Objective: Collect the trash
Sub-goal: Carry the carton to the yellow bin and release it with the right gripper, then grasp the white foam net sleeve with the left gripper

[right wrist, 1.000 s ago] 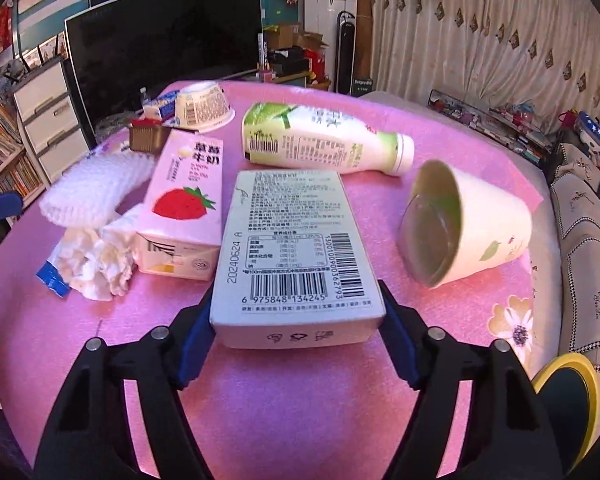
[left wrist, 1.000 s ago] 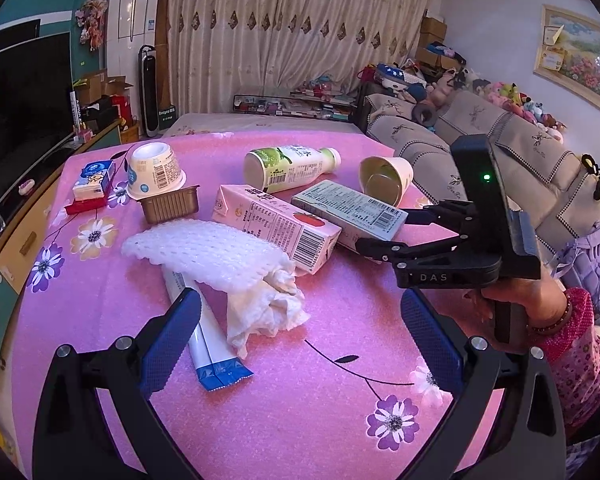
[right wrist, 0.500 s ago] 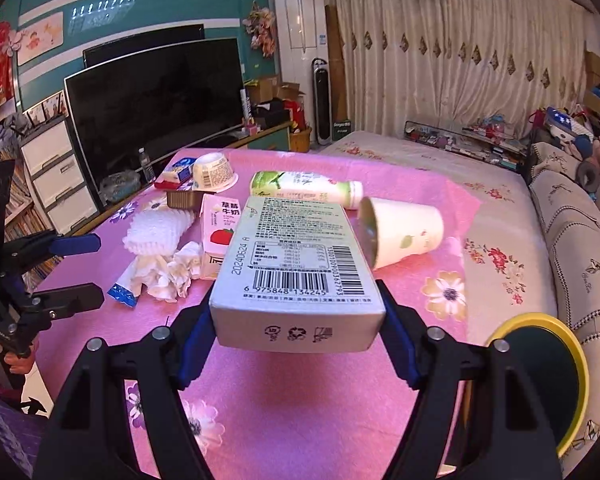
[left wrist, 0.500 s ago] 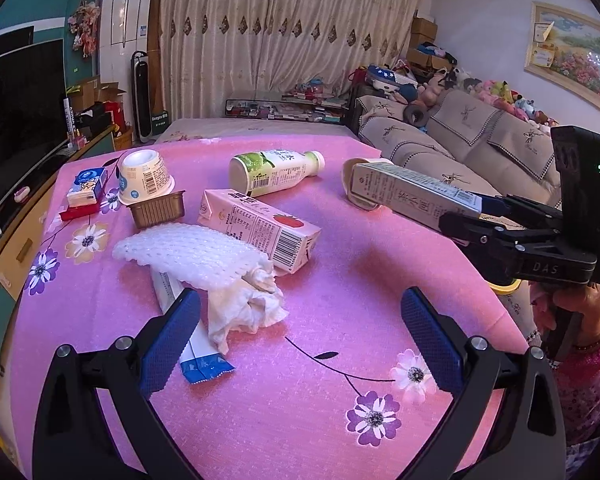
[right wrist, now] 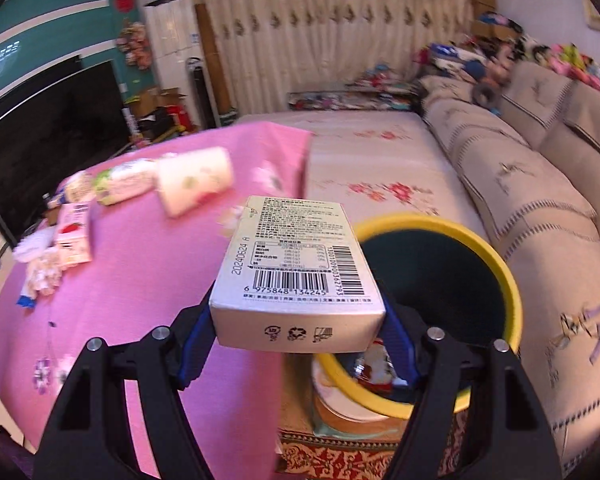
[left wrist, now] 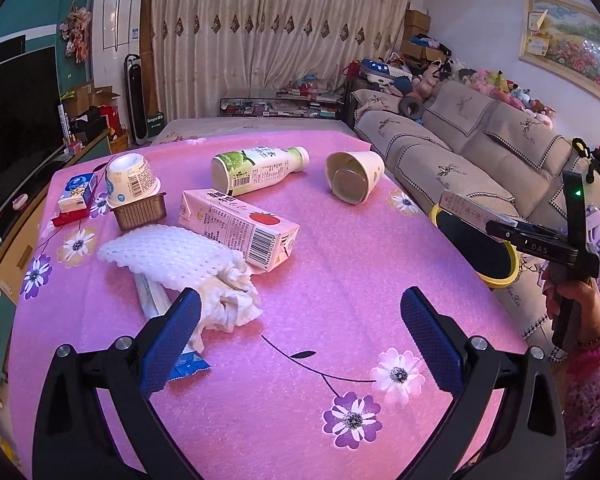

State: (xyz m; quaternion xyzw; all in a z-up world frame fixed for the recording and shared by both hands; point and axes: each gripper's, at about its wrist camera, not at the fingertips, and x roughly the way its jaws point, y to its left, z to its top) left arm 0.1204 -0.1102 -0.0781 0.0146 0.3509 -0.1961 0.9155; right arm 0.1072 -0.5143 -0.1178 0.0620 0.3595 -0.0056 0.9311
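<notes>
My right gripper (right wrist: pixel 298 338) is shut on a white carton with a barcode (right wrist: pixel 296 264), held in the air at the table's right edge beside the yellow-rimmed trash bin (right wrist: pixel 496 264). From the left wrist view the same carton (left wrist: pixel 466 208) shows over the bin (left wrist: pixel 500 278), with a hand (left wrist: pixel 576 300) on the gripper handle. My left gripper (left wrist: pixel 300 334) is open above the pink tablecloth (left wrist: pixel 340 280), empty. In front of it lie crumpled tissue (left wrist: pixel 230 304), white foam netting (left wrist: pixel 168 254), a strawberry milk carton (left wrist: pixel 238 226), a green-label bottle (left wrist: pixel 258 168) and a tipped paper cup (left wrist: pixel 354 176).
A yogurt cup (left wrist: pixel 130 178), a brown tray (left wrist: pixel 140 212) and a small blue box (left wrist: pixel 78 192) sit at the table's far left. A sofa (left wrist: pixel 460 148) runs along the right, a television (left wrist: pixel 16 128) on the left. A blue-tipped wrapper (left wrist: pixel 188 366) lies by my left finger.
The right gripper lifted the barcode carton off the table and carried it right, to the bin beside the table. The left gripper stayed open, drifting only slightly.
</notes>
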